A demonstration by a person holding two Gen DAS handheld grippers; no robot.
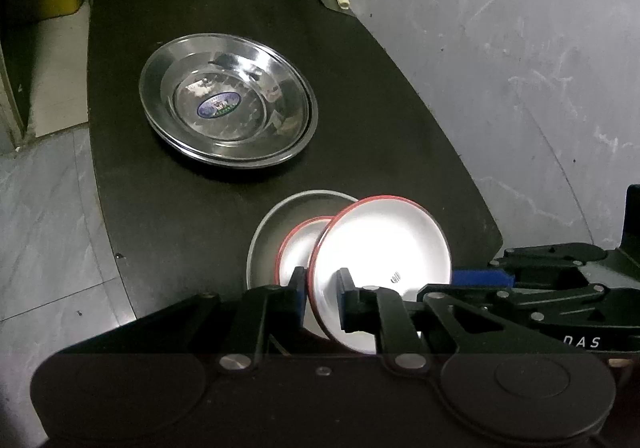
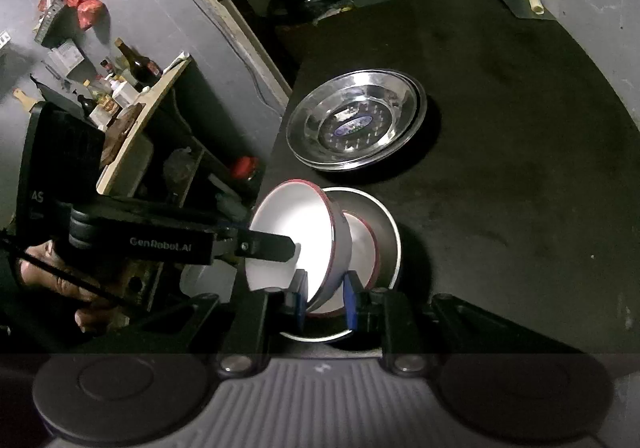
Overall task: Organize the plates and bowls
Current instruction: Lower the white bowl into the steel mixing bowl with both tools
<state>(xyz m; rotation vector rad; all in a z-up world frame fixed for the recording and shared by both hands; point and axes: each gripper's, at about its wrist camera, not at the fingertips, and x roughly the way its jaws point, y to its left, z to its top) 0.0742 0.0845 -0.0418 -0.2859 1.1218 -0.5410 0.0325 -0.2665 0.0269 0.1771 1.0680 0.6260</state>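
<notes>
- Your left gripper [image 1: 322, 294] is clamping its jaws on the tilted red-rimmed bowl [image 1: 380, 268], angling it toward nesting.
- Your right gripper [image 2: 324, 302] is pinching the same bowl's wall at six o'clock of the steel plates [image 2: 356, 124] on the tabletop [image 2: 520, 188].

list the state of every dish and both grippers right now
steel plates: stacked, flat on the black table
red-rimmed white bowl: tilted, rim pinched by both grippers
second red-rimmed bowl: sitting in the grey bowl
grey bowl: upright on table
left gripper: shut on the bowl rim
right gripper: shut on the bowl rim
</notes>
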